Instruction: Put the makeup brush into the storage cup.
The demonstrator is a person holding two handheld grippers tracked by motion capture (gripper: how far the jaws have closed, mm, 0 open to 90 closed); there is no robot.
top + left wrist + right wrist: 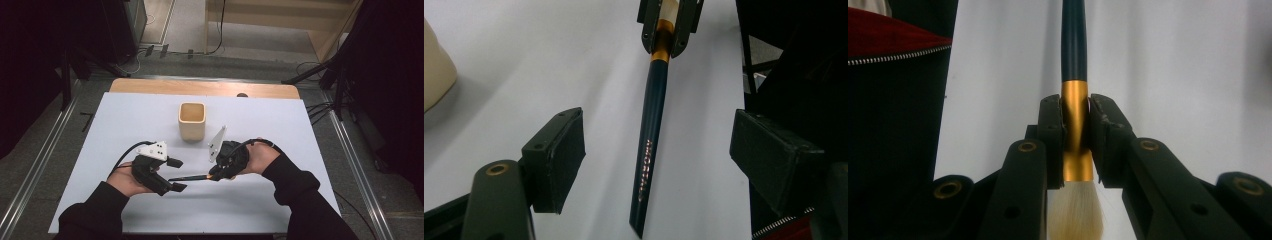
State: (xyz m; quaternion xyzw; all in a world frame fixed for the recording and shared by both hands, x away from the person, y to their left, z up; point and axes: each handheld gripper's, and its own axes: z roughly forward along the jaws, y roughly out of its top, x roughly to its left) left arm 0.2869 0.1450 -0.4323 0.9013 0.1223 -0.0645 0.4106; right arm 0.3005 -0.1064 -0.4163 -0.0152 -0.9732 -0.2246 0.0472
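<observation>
White tabletop (150,120), flat sheet over a wooden board. Cream square-mouthed pot (192,121) stands upright at centre, well apart from both hands, inside not visible from here.

Right tongs (214,176) clamped on the gold metal ferrule of a long dark-blue-handled brush with pale bristles (1074,65); brush held above the tabletop, handle pointing toward the left tongs (176,175). Those stand apart, nothing pressed; in the left gripper view the handle (651,140) runs between the two pads without touching either.

Handling, by judgement: brush light, handle stiff, lacquered and likely slippery; taper makes a thin tail. Bristles soft, crush easily. Best second hold is mid-handle, squarely across.

Hard to read: handle lettering blurred; bristle tip cut off at frame bottom; handle's far end cropped in the right gripper view.
</observation>
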